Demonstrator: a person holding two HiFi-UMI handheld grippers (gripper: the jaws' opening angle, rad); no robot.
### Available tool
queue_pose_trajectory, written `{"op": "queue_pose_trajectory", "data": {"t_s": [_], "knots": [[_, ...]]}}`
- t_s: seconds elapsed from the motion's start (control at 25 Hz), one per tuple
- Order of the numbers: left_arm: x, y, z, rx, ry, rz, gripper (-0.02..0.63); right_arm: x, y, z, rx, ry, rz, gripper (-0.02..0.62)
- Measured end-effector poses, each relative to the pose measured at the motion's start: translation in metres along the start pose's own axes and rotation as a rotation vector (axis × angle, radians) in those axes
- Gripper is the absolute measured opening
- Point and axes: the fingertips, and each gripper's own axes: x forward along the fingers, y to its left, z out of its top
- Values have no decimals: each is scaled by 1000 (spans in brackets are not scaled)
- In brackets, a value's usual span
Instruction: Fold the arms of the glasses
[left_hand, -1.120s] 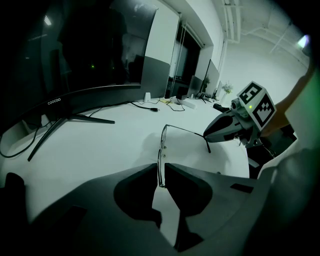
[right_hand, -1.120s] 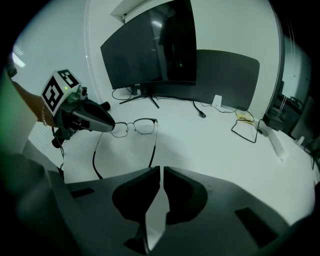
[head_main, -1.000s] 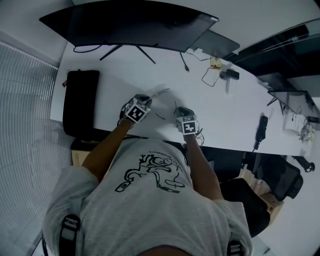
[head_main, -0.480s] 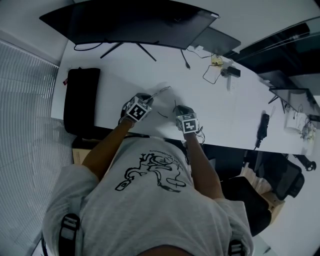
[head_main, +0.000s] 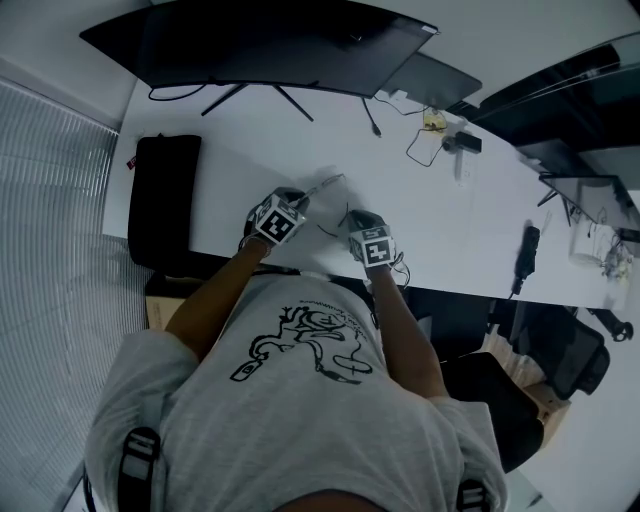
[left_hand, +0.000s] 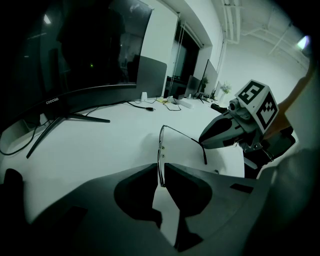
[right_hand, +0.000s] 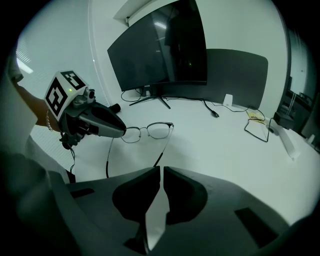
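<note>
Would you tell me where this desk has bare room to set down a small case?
Bare desk lies between the monitor and the glasses, and again right of the right tool. Crowded: the cables at the back right, and the black bag at the left end.

The left gripper (left_hand: 160, 172) has its jaws closed on the front rim of the glasses (left_hand: 161, 145), seen edge-on. One arm extends rightward to the tip of the right gripper (left_hand: 202, 142). A curved monitor (left_hand: 75, 55) stands along the far edge of the white table (left_hand: 100, 145).
</note>
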Motion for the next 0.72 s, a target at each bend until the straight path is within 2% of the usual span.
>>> {"op": "queue_pose_trajectory", "data": {"t_s": [0.72], "knots": [[1, -17, 3, -8, -7, -23, 60, 2, 21, 5, -4, -4, 61, 32]]}}
